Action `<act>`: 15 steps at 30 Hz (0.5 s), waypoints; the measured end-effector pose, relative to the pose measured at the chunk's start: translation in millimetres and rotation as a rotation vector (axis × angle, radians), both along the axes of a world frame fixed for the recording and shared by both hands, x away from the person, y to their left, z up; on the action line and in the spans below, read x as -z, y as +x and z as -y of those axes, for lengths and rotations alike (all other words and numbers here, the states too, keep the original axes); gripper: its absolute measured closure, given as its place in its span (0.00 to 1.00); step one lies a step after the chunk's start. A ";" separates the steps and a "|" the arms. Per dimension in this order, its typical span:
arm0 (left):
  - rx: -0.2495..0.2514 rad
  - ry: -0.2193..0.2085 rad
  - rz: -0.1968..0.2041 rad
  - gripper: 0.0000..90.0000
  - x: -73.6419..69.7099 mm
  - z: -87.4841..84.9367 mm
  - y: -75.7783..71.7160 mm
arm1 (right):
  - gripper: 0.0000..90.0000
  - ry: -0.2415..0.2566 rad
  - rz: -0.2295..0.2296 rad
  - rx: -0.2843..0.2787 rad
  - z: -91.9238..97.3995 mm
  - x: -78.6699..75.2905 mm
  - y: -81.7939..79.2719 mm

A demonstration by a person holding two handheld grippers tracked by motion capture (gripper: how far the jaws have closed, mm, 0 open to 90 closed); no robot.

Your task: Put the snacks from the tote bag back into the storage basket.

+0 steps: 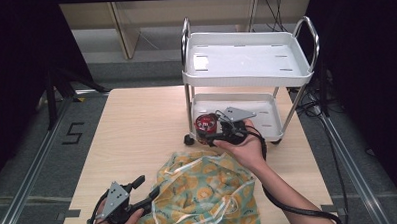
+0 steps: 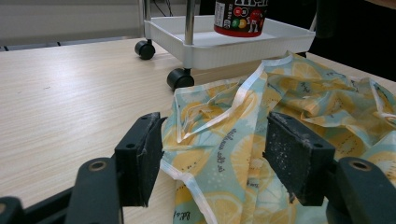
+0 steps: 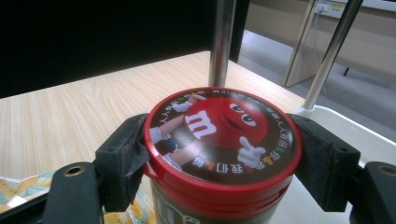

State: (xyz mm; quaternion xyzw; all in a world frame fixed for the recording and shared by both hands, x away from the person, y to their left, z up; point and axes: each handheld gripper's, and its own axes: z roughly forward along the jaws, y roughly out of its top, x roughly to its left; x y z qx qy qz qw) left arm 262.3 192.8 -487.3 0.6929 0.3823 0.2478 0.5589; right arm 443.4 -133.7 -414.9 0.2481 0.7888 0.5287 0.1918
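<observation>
Red plastic tops the candy tub (image 3: 219, 140) that my right claw (image 1: 213, 132) grips: both black pads press against the lid's rim, one on each side. The tub stands upright, its long axis vertical and its printed lid facing up. In the high view it sits at the front left corner of the lower tray (image 1: 267, 124) of the white cart (image 1: 244, 60), and in the left gripper view its base seems to rest on that tray. A chrome post (image 3: 222, 42) of the cart rises just behind the tub, and a second post leans past on the far side, so the corner is tight there.

My left claw (image 1: 141, 190) lies low near the close edge of the wooden worktop (image 1: 137, 129). Its jaws stand apart, with a fold of the lemon-print bag (image 1: 209, 191) between them. The left pad is just beside the bag's edge and the right pad is clear of it, so nothing is clamped.

The bag is crumpled and spreads between my two hands. The cart's black castors (image 2: 180, 78) stand on the worktop just beyond it.
</observation>
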 end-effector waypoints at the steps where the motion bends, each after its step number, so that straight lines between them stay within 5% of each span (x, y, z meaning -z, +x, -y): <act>1: 0.000 0.000 0.000 0.40 0.0 -0.1 0.0 | 0.29 0.015 -0.013 -0.007 -0.5 -0.6 -0.8; 15: 0.000 0.000 0.002 0.40 -0.3 -0.5 0.2 | 0.29 -0.003 -0.003 0.022 2.6 -1.2 10.1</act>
